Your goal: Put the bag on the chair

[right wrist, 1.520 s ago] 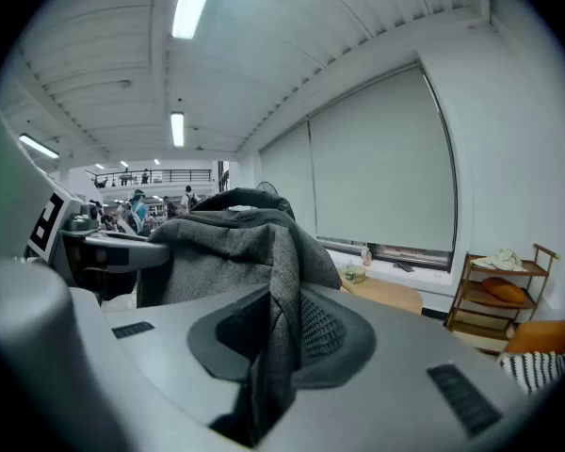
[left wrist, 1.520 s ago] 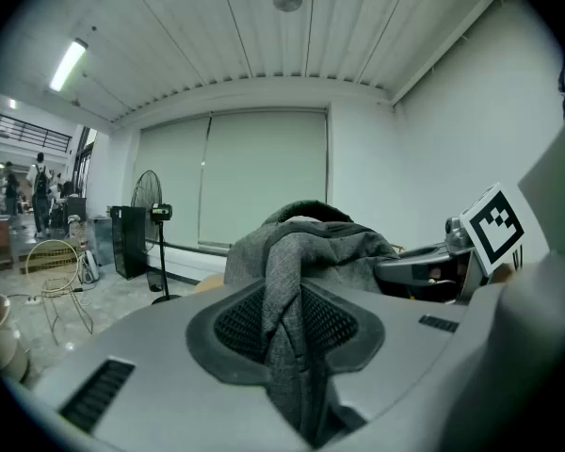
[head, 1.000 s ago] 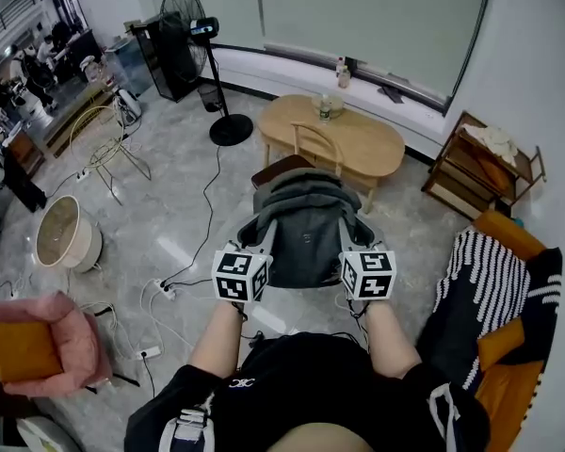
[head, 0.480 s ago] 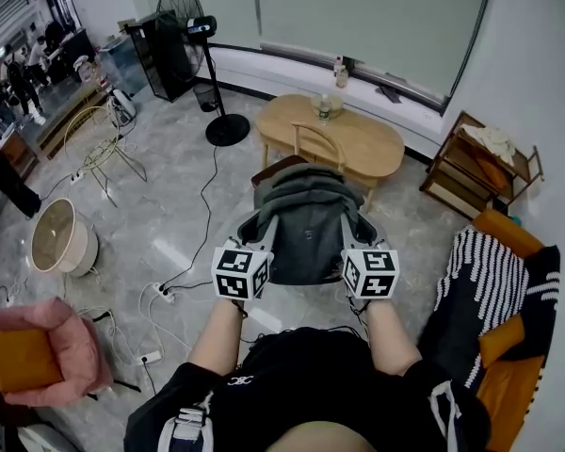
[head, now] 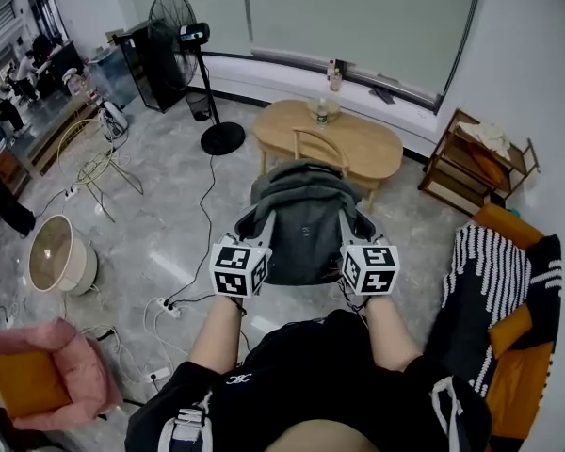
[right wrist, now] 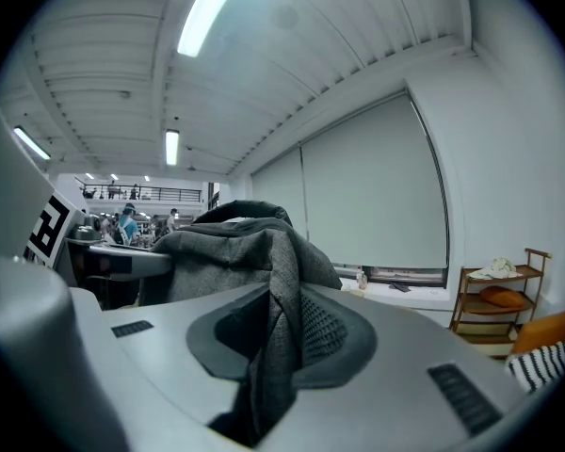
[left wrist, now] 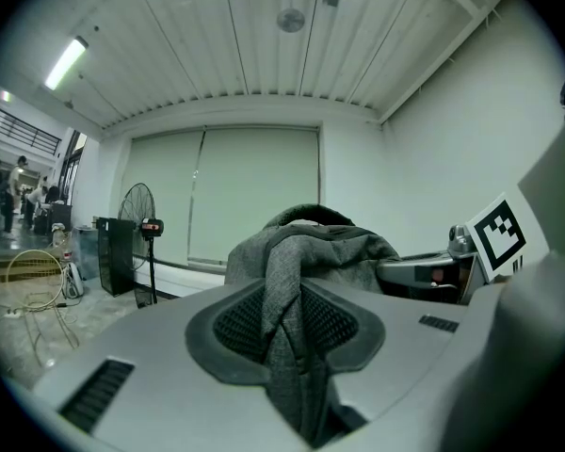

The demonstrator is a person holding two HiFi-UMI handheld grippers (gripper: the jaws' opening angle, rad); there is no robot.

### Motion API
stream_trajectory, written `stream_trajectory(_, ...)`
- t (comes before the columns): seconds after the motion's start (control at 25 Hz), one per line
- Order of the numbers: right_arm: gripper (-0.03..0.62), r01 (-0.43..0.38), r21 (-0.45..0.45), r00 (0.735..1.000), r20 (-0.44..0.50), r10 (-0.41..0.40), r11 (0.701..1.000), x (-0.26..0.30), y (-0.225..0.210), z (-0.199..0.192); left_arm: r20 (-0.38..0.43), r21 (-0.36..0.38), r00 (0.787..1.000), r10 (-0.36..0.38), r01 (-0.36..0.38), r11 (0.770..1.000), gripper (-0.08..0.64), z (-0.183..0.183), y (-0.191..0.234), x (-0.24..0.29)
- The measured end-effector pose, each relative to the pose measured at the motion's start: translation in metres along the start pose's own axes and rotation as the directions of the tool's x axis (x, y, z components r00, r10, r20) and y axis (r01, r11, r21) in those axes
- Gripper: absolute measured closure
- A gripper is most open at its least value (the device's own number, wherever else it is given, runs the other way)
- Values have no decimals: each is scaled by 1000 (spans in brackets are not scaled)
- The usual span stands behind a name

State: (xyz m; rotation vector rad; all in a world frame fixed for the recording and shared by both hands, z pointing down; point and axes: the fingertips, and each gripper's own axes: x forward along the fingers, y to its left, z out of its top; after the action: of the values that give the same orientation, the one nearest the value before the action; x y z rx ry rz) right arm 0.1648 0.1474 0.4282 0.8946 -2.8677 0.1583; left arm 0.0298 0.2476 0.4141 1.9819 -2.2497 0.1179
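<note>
A grey backpack [head: 306, 226] hangs in the air between my two grippers, in front of my body. My left gripper [head: 253, 224] is shut on a fold of the bag's fabric on its left side, and the cloth is pinched between the pads [left wrist: 287, 328]. My right gripper [head: 356, 226] is shut on a fold on the bag's right side [right wrist: 273, 332]. The bag [left wrist: 313, 250] bulges up beyond both sets of jaws [right wrist: 231, 252]. A wooden chair [head: 318, 147] stands just beyond the bag, and the bag hides its seat.
An oval wooden table [head: 381, 144] with a bottle stands behind the chair. A standing fan [head: 174, 28] is at the back left and cables [head: 205, 210] trail over the floor. To the right are a sofa with a striped blanket [head: 490, 285] and a wooden shelf [head: 476, 163]. A pink armchair [head: 38, 375] sits at the lower left.
I have walked forward with the bag, so the chair and table lie nearer and the floor things have slid back. Both grips on the bag look unchanged.
</note>
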Motion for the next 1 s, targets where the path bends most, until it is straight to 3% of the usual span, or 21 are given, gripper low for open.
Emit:
stream_trajectory(0.48,508,-66,7,998,-1,66,998,107,-20,8,-25,-27,998,56,-57,998,453,-1,56,71)
stream_trajectory(0.72,508,-141,18,990,-10,141,990,204,-58,20,-29,-27,991,130,-131,991,453,14,97,157)
stream_trajectory(1.0,508,-220,-5,976,8,220,976,325,-114,61,-40,-49,978,205,-206,977,453,47,143,272)
